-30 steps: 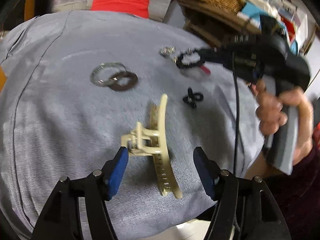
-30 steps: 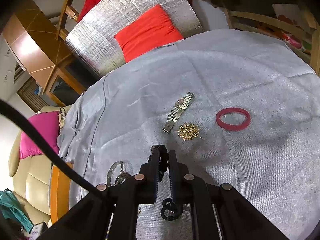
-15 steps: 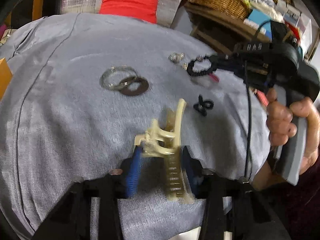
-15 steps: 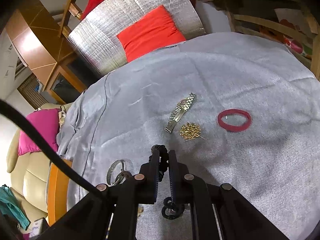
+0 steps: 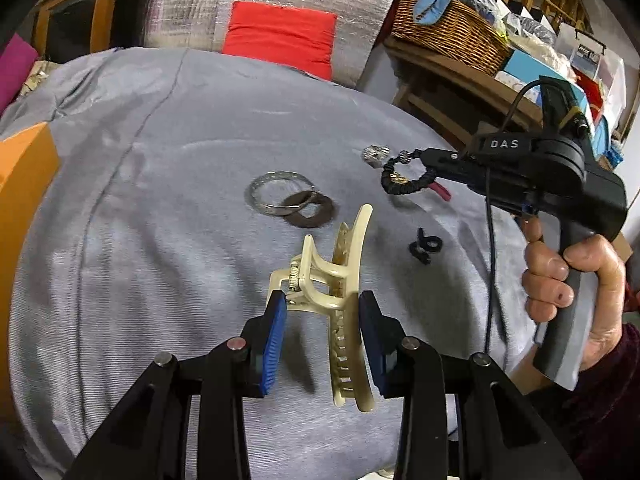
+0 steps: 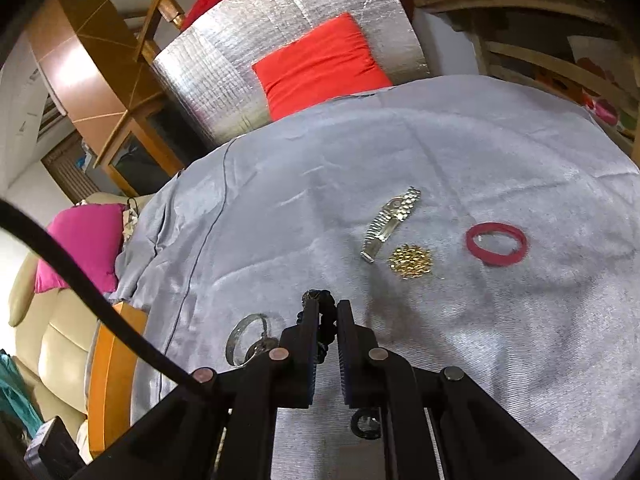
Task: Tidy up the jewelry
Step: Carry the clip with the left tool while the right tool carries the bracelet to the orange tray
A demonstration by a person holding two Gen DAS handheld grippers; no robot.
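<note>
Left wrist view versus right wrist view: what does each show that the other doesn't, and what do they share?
Left only: the left gripper shut on a cream hair claw, and a hand holding the right gripper's handle.
Right only: a watch, gold brooch and whole red ring.
Both: the right gripper shut on a black bracelet, the silver bangle, grey cloth.

Black hair tie (image 6: 365,424) behind right fingers (image 6: 348,356).

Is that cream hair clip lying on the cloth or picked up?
Picked up: the cream hair clip sits clamped between the left hand-held gripper's blue pads, its shadow cast apart on the grey cloth.
</note>
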